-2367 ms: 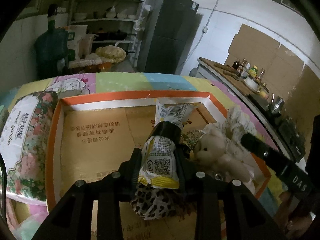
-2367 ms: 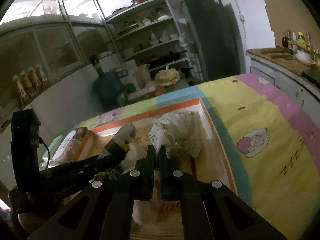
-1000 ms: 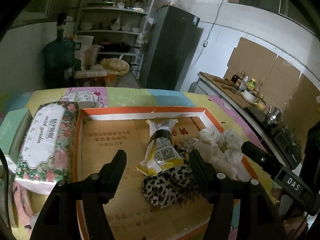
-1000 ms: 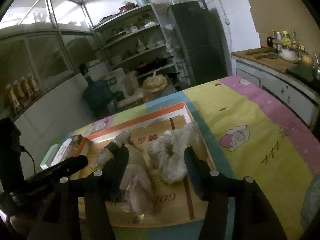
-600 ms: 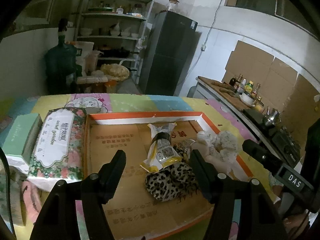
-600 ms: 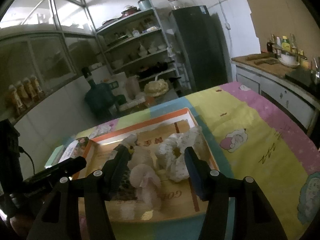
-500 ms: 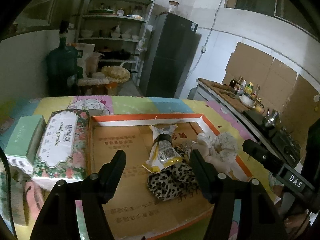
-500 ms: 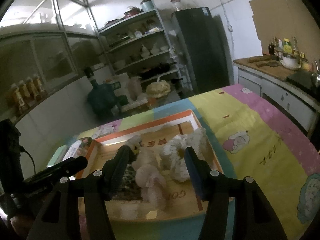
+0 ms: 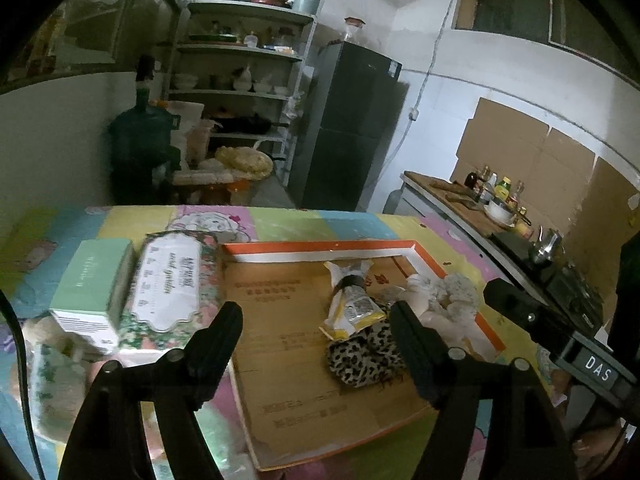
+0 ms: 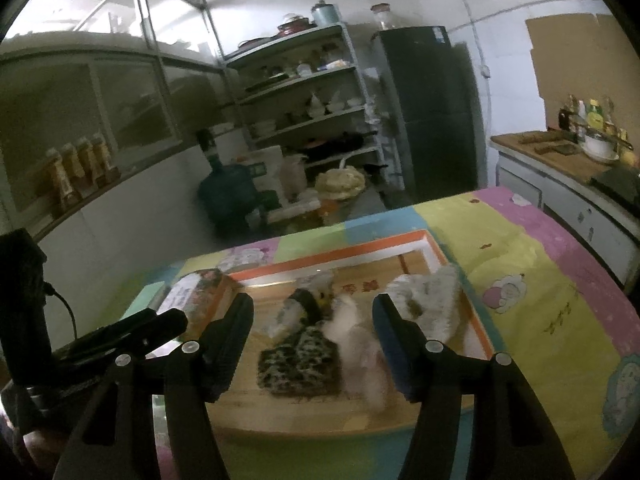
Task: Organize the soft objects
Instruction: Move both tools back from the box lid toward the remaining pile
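Note:
A shallow cardboard tray with an orange rim (image 9: 320, 246) (image 10: 332, 258) lies on the colourful table cover. In it lie a yellow-and-white snack packet (image 9: 352, 304) (image 10: 298, 306), a leopard-print pouch (image 9: 360, 354) (image 10: 298, 364), a pale plush toy (image 9: 430, 316) (image 10: 358, 348) and a white speckled cloth (image 9: 456, 290) (image 10: 430, 296). My left gripper (image 9: 316, 336) is open and empty, held back above the tray's near left part. My right gripper (image 10: 312, 334) is open and empty above the tray's near edge.
Left of the tray lie a floral tissue pack (image 9: 172, 284) (image 10: 196, 292) and a mint-green box (image 9: 94, 280). More soft packs (image 9: 56, 384) lie at the near left. Behind the table stand a water jug (image 9: 140, 140), shelves (image 9: 240, 92) and a dark fridge (image 9: 352, 128).
Both grippers opened, the left releasing the snack packet into the tray. Both have since drawn back and up, so the tray looks smaller and the tissue pack and green box show.

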`<state>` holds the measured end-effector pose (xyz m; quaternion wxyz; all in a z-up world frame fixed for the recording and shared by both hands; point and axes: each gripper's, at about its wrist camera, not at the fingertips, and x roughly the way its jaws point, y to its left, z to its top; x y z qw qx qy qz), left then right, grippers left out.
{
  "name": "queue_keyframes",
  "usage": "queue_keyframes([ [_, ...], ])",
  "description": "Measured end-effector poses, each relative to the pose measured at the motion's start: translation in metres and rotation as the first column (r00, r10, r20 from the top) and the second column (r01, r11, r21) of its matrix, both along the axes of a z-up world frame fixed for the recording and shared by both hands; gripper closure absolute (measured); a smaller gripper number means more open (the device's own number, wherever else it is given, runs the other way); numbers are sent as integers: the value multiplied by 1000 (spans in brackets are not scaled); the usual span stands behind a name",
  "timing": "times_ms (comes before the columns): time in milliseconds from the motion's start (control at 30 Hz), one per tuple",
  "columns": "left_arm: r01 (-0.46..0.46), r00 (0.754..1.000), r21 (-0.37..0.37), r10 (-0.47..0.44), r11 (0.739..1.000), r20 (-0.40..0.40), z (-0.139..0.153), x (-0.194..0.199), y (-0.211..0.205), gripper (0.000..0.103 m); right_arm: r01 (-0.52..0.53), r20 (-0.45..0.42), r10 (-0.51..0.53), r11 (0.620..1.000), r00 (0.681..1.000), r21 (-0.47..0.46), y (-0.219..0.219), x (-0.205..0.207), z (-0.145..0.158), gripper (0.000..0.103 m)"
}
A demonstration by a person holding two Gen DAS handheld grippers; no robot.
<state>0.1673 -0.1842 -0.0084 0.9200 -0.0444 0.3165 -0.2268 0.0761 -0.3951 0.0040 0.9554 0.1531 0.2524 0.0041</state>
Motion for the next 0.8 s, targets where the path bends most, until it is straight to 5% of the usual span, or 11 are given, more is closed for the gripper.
queue_keyframes([
  [800, -129, 990, 21, 127, 991, 66, 12, -18, 92, 27, -128, 11, 128, 991, 992, -29, 91, 12, 7, 39],
])
